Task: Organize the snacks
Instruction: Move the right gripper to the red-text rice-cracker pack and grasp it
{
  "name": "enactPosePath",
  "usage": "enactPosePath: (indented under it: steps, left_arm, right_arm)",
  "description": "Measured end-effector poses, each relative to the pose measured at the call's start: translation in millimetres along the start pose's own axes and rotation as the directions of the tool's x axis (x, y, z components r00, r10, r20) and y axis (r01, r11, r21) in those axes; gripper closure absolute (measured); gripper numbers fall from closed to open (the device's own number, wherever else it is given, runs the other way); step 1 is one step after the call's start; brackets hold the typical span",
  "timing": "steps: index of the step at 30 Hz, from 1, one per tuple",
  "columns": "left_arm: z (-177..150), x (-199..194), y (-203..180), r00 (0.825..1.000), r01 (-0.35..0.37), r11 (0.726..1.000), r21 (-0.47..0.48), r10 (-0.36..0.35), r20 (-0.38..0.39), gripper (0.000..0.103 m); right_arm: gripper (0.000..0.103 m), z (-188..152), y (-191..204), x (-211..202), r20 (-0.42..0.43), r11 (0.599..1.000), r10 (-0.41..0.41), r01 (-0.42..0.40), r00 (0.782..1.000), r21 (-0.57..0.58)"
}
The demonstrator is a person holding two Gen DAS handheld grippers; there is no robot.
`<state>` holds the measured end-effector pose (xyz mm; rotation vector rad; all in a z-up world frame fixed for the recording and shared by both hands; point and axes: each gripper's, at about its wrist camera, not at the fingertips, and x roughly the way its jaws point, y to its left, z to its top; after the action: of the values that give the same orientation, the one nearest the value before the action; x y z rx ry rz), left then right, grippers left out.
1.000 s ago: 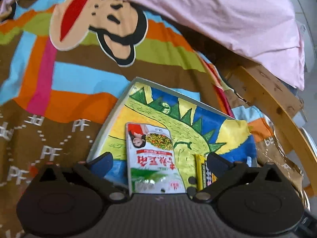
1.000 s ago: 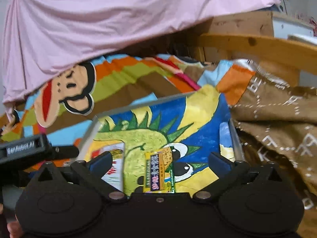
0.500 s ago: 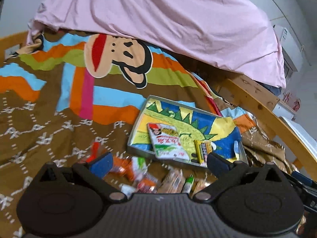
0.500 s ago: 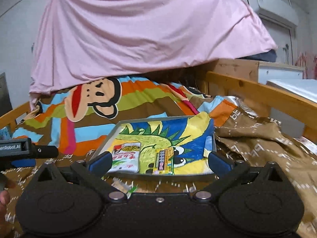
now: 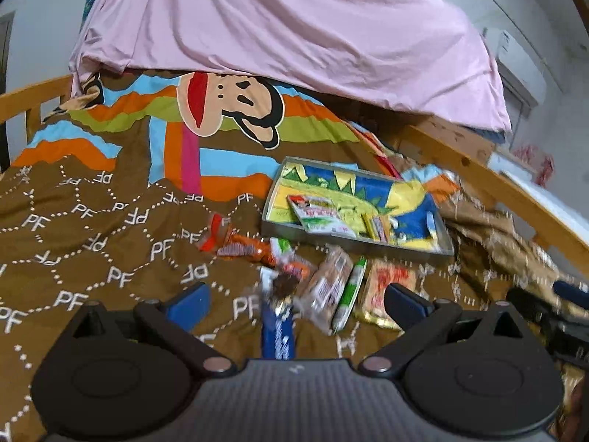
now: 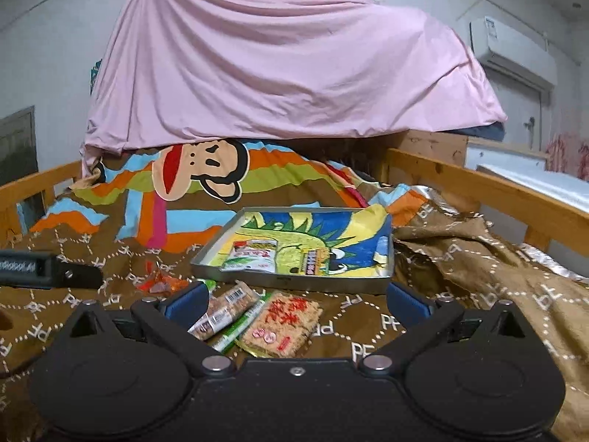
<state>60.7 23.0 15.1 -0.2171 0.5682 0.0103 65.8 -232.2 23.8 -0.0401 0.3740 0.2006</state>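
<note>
Tray [image 6: 294, 283] holds white packet [image 6: 254, 256], yellow packet [image 6: 311, 262]. Both grippers [image 5: 296, 300] [image 6: 294, 299] spread wide, empty; pulled back since earlier, loose snacks [image 5: 324, 287] now visible.

White "PF" letters repeat across the brown quilt [image 6: 460, 294]; snack packet print seems illegible.
</note>
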Motion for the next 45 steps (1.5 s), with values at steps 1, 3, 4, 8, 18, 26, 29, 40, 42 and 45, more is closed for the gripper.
enactPosePath:
  steps: [1,3,4,8,18,26,29,40,42,45]
  left_arm:
    - [-4,-3,-1,1.000,-0.009,1.000,0.028,0.010,-0.008,0.000]
    - [-9,-6,-3,0.999,-0.026,0.996,0.081,0.028,-0.016,0.000]
    - [-12,-8,-5,0.999,-0.036,0.994,0.106,0.038,-0.020,0.000]
    - [-23,-4,-7,0.995,-0.062,0.984,0.165,0.074,-0.068,0.000]
    - [-28,37,8,0.962,-0.058,0.985,0.159,0.098,-0.253,0.001]
    - [-25,72,24,0.933,-0.044,0.990,0.134,0.089,-0.349,0.001]
    - [-24,80,21,0.936,-0.030,0.988,0.150,0.080,-0.341,0.000]
    - [-23,119,6,0.931,0.018,0.973,0.231,0.068,-0.358,0.000]
    - [-24,126,6,0.929,0.015,0.971,0.239,0.076,-0.364,0.001]
    - [-25,134,5,0.924,0.008,0.971,0.239,0.085,-0.374,0.001]
  right_arm:
    - [0.001,-2,3,-4,-0.005,1.000,-0.019,0.019,1.000,-0.007]
    - [0.001,-5,6,-9,-0.014,0.999,-0.045,0.045,0.999,-0.008]
    - [0.001,-6,8,-11,-0.027,0.999,-0.053,0.053,0.998,-0.001]
    - [0.001,-14,8,-4,-0.132,0.999,-0.039,0.044,0.990,0.030]
    - [0.001,-30,23,23,-0.257,0.998,-0.019,0.001,0.966,-0.070]
    - [0.001,-39,36,58,-0.299,0.979,0.001,-0.062,0.954,-0.197]
    - [0.001,-39,33,70,-0.325,0.985,0.013,-0.069,0.946,-0.160]
    - [0.001,-42,25,95,-0.352,0.989,0.017,-0.067,0.936,-0.129]
    - [0.001,-43,22,100,-0.372,0.992,0.024,-0.067,0.928,-0.104]
    - [0.001,-44,19,104,-0.400,0.995,0.045,-0.075,0.916,-0.059]
